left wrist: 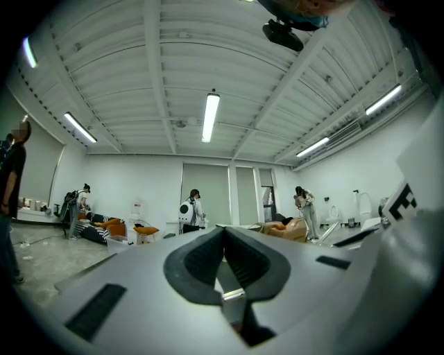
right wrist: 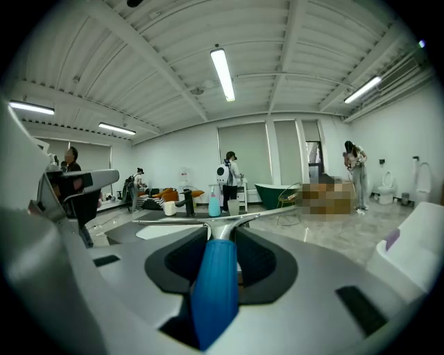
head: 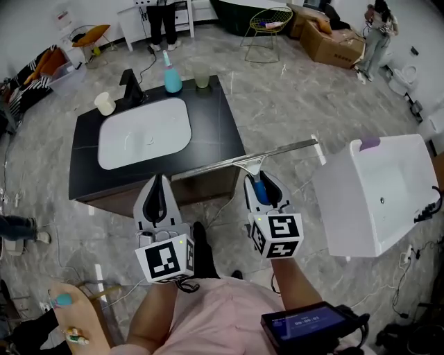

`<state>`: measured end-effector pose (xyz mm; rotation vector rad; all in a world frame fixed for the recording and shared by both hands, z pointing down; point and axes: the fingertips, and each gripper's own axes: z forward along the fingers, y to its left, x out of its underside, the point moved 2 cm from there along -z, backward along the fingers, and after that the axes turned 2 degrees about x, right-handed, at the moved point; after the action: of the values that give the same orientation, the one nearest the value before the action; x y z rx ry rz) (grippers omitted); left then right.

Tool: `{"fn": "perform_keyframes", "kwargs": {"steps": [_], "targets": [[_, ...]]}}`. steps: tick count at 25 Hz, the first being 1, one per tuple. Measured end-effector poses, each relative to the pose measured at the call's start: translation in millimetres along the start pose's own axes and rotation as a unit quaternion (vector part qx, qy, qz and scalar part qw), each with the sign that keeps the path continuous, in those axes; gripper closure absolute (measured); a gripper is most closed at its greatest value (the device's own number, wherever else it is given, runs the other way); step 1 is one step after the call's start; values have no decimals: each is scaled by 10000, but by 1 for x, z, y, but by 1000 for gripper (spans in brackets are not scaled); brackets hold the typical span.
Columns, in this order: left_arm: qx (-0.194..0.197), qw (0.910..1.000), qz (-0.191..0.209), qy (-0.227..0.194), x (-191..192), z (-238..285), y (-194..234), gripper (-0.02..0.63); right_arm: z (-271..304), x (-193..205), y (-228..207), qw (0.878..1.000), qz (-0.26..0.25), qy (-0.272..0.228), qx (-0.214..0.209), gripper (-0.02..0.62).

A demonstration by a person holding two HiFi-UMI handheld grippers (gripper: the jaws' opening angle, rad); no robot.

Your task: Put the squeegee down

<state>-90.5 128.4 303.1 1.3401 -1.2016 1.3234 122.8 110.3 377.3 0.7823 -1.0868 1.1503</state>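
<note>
While the person stands right in front of the black vanity (head: 215,132), both grippers are held out front, side by side. The right gripper (head: 258,177) is clamped on the squeegee (head: 244,160). You can see the blue handle (right wrist: 215,291) running up between the pads, pinched on both sides, with the metal neck poking out past the tips. The blade (head: 291,148) lies crosswise ahead of the gripper, roughly level. Its left end is over the vanity's front right corner and its right end sticks out over the floor (head: 277,104) toward the white tub (head: 388,187). So the squeegee is up in that gripper, not lying on anything. Can't tell whether the blade brushes the vanity edge, though.

The left gripper (head: 159,179) has its jaws closed together, tips meeting, nothing between them. It sits just beside the right one, near the vanity's front edge.

On the vanity there's a white sink (head: 144,132) in the middle with a black faucet (head: 132,87) behind it. A pale cup (head: 105,103) is at the back left corner. A blue bottle (head: 172,78) and a greenish cup (head: 202,80) stand next to each other along the back edge. A few other people (head: 164,21) are standing around farther back in the room.
</note>
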Motion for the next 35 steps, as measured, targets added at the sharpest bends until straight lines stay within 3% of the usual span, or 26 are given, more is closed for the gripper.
{"fn": "perform_keyframes", "kwargs": {"steps": [9, 15, 23, 35], "targets": [[33, 9998, -90, 194, 36, 129, 75, 597, 140, -18, 12, 9994, 34, 338, 99, 465], [160, 9999, -37, 22, 21, 180, 108, 597, 194, -63, 27, 9998, -37, 86, 154, 465], [251, 9993, 52, -285, -4, 212, 130, 597, 217, -114, 33, 9986, -133, -369, 343, 465], [1, 9996, 198, -211, -3, 224, 132, 597, 239, -103, 19, 9997, -91, -125, 164, 465]]}}
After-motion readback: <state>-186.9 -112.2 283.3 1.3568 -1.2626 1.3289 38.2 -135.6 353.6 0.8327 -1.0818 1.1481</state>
